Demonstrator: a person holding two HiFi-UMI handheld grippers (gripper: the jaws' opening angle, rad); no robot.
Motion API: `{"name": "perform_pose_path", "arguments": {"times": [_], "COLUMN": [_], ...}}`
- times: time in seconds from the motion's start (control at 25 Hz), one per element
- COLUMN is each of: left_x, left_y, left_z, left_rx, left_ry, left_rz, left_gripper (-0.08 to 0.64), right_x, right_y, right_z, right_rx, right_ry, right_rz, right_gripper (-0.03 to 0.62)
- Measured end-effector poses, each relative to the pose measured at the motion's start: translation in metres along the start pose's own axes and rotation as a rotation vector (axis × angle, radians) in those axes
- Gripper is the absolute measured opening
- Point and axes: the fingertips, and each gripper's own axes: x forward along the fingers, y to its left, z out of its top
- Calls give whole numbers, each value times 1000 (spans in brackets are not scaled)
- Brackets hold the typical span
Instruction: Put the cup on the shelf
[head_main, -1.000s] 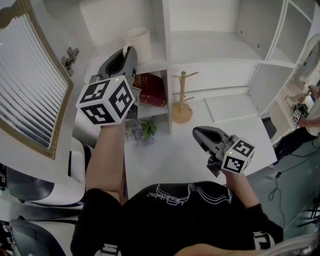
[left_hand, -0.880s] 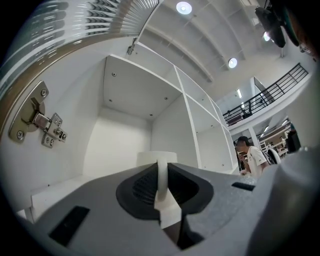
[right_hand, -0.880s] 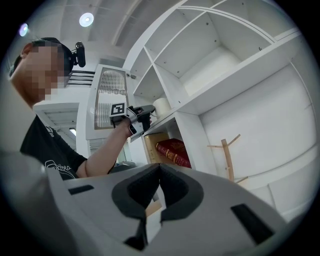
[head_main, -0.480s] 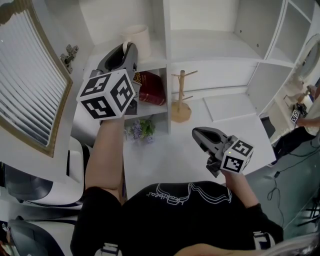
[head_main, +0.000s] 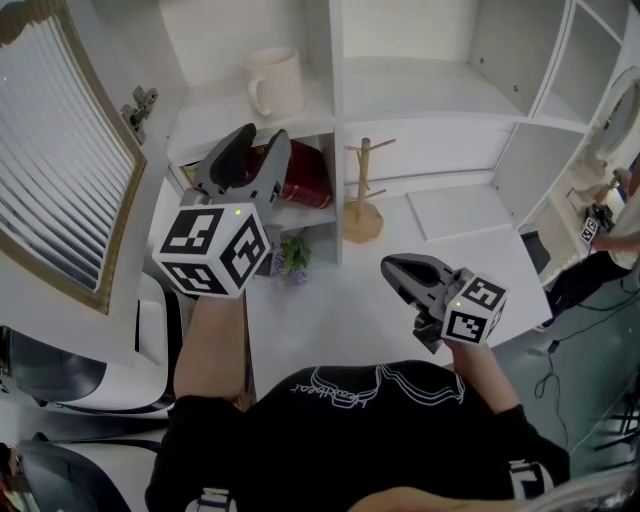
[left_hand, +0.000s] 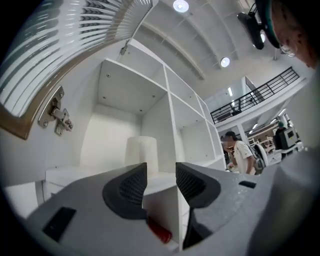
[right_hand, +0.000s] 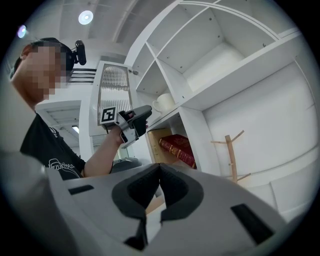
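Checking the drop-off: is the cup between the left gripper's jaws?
No, the cup stands on the shelf; the left gripper, jaws opening, holds nothing.

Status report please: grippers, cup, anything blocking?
Left gripper opening, empty, apart from cup. Right gripper shut, empty. Cup upright on shelf. Nothing blocking.

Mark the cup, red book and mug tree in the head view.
cup (head_main: 277, 80), head view, side of its body.
red book (head_main: 310, 180), head view, its cover.
mug tree (head_main: 363, 228), head view, round base.
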Motion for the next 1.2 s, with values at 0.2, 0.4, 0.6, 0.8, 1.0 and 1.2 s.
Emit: {"name": "perform_pose_path", "arguments": {"times": [0.2,0.4,0.6,0.8,1.0,1.2], "left_x": [-29,-56,-73,-82,-88,-89], "left_y": [-47,-77,-88,-93,-95,-91], "left_z": [-64,-122,-148,-159,-162,-167], "left_rx": [41,-100,-226,-248,-297,-290], "left_ry": [134,203,255,275,254,257], "left_rz": [-124,-248,-346,-347,-365,-335], "left_gripper": [164,163,130,25,5,5], "right_x": [6,12,20,28,36,40], "right_y": [5,4,11,15,20,24], "right_z": [3,8,8,5,1,1], "right_rx": [5,5,8,16,26,26], "right_ry": [-1,-17,-27,-27,-29,-27], "right_rz": [37,45,58,67,90,103], "right_gripper": [5,5,6,6,5,5]}}
